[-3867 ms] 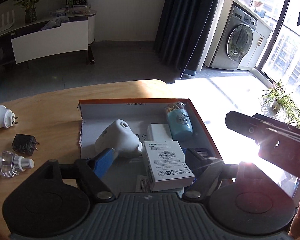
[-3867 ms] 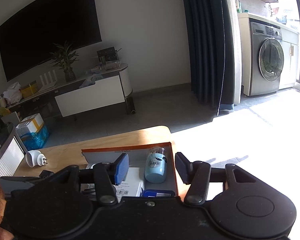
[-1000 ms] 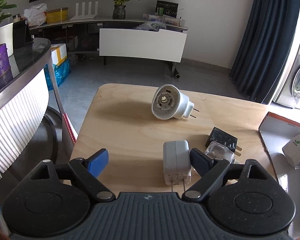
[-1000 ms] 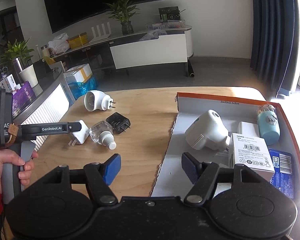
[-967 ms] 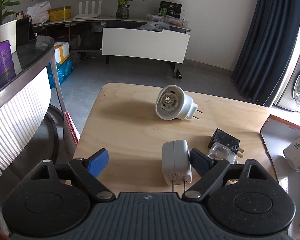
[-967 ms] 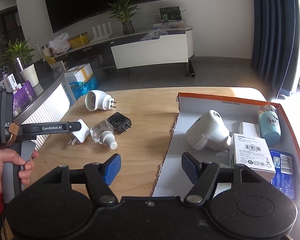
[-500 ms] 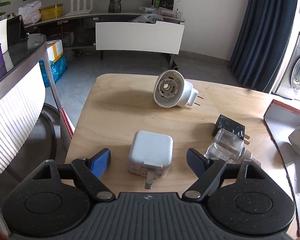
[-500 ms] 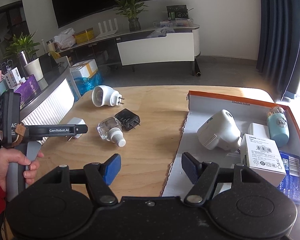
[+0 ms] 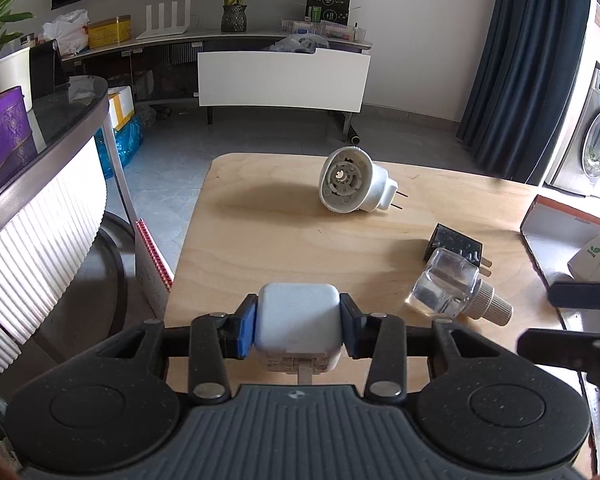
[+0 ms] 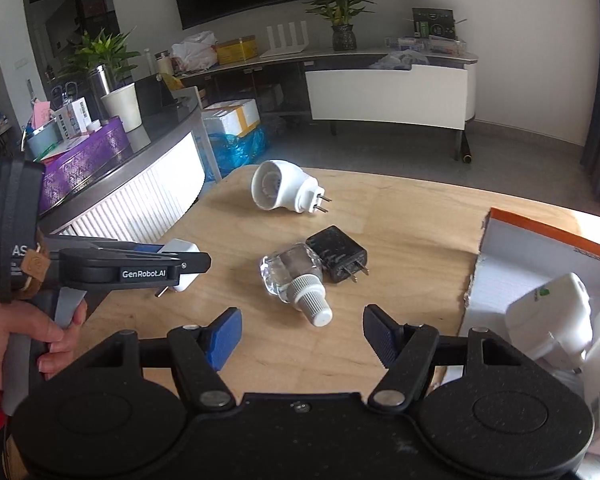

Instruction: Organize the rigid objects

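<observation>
The left gripper (image 9: 298,326) has its pads pressed on both sides of the white charger (image 9: 298,320) at the near edge of the table (image 9: 260,240), so the grasp looks made, and the next move, I judge, is to lift it and carry it right to the box (image 10: 540,240). The right gripper (image 10: 300,334) stands wide and empty, facing the bottle (image 10: 292,280), with the black plug (image 10: 338,254) touching it and the round adapter (image 10: 278,192) farther off. Only the right wrist view shows the hand (image 10: 16,340) on the left handle and the box's contents.
</observation>
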